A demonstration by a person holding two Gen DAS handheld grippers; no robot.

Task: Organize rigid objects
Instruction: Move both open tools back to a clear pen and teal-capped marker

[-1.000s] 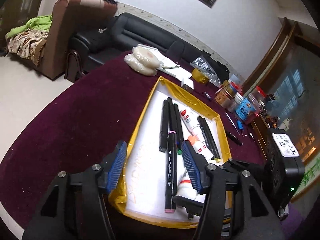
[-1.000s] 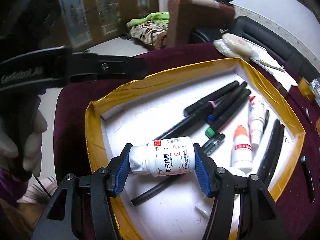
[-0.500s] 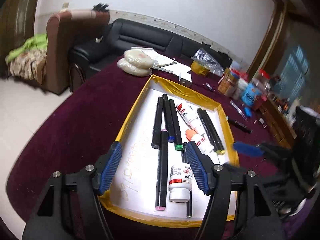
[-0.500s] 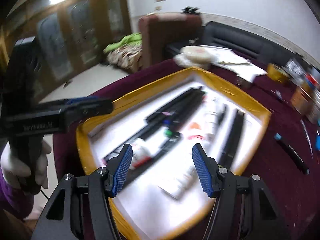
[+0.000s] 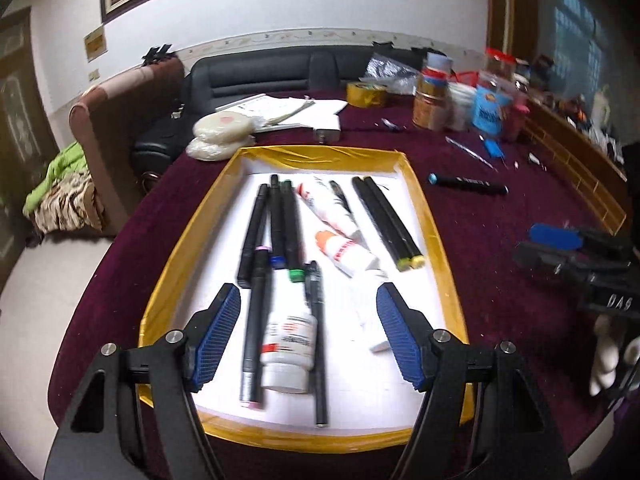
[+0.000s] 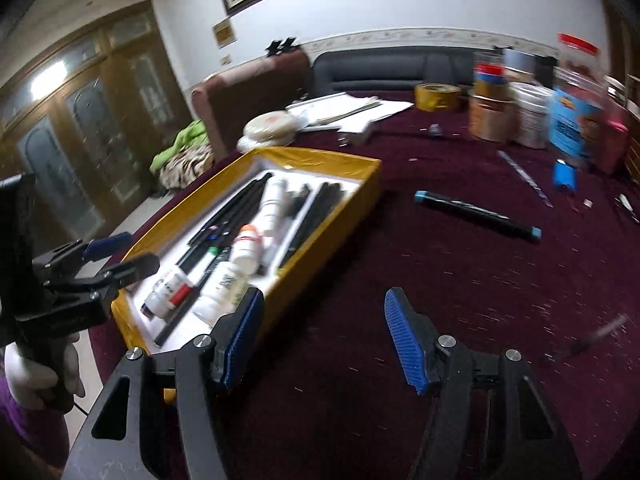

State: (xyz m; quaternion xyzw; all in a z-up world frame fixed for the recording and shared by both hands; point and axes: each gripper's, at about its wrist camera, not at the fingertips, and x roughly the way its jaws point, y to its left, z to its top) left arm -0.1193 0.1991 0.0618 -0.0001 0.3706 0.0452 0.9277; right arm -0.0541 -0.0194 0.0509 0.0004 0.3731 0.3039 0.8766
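A yellow-rimmed white tray (image 5: 440, 240) (image 6: 360, 184) on the maroon table holds several black markers (image 5: 256, 232), glue bottles (image 5: 344, 252) and a white pill bottle (image 5: 289, 348) (image 6: 168, 288) lying on its side. My left gripper (image 5: 308, 332) is open and empty above the tray's near end, with the pill bottle between its blue pads. My right gripper (image 6: 322, 336) is open and empty over bare table right of the tray. A black marker with blue ends (image 6: 476, 216) (image 5: 468, 185) lies on the table beyond it.
Jars and tins (image 6: 532, 120) (image 5: 464, 100) stand at the back right, with a tape roll (image 6: 436, 97), papers (image 6: 348, 114) and round white pads (image 5: 220, 136). Small pens and a blue clip (image 6: 564, 176) lie near the jars. A sofa and armchair stand behind the table.
My right gripper let go of the white pill bottle in the tray, opened, and swung right over the bare table. My left gripper shifted to look straight down the tray.
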